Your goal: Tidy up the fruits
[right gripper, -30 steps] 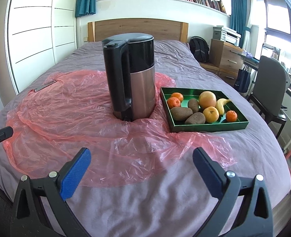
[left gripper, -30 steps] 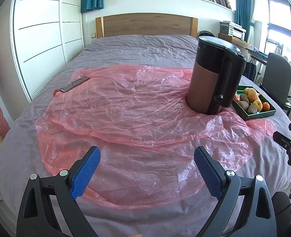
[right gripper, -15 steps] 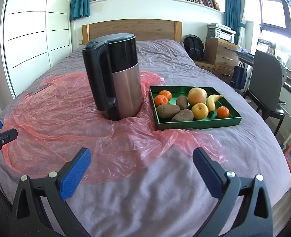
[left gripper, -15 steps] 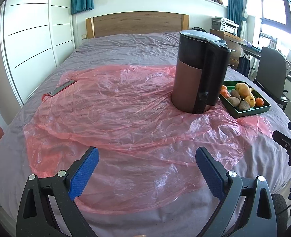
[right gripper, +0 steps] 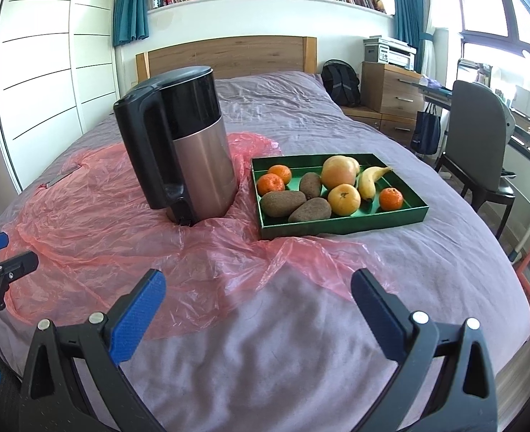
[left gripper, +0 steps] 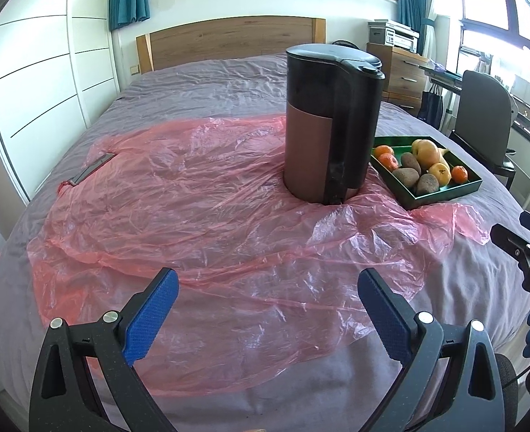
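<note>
On the bed [right gripper: 336, 115] in front of me lies a big pink plastic sheet [left gripper: 178, 208]. Far left on it I see a thin flat grey thing [left gripper: 91, 169]; I cannot tell what it is.

My left claw [left gripper: 267, 306] hangs over the near edge of the sheet. Its two blue pads [left gripper: 149, 316] are wide apart and it holds nothing.

Next comes a tall kettle [right gripper: 178, 144], black on top and shiny below. It stands upright on the sheet, with its handle [right gripper: 146, 154] turned to my side.

Just right of the kettle is a green tray [right gripper: 340, 221]. It sits on the bed cover, with the sheet edge against its near left corner. All the fruit is in the tray: three small oranges [right gripper: 270, 183], three brown fruits [right gripper: 282, 203], a big round yellow-pink fruit [right gripper: 338, 171], a smaller yellow one [right gripper: 344, 199] and a banana [right gripper: 370, 181]. They lie close, many touching.

My right claw [right gripper: 257, 304] hangs over the bare bed cover, near the tray but apart from it. It is wide open too, and empty.

Far right, beside the bed, stands a grey chair [right gripper: 479, 133].
</note>
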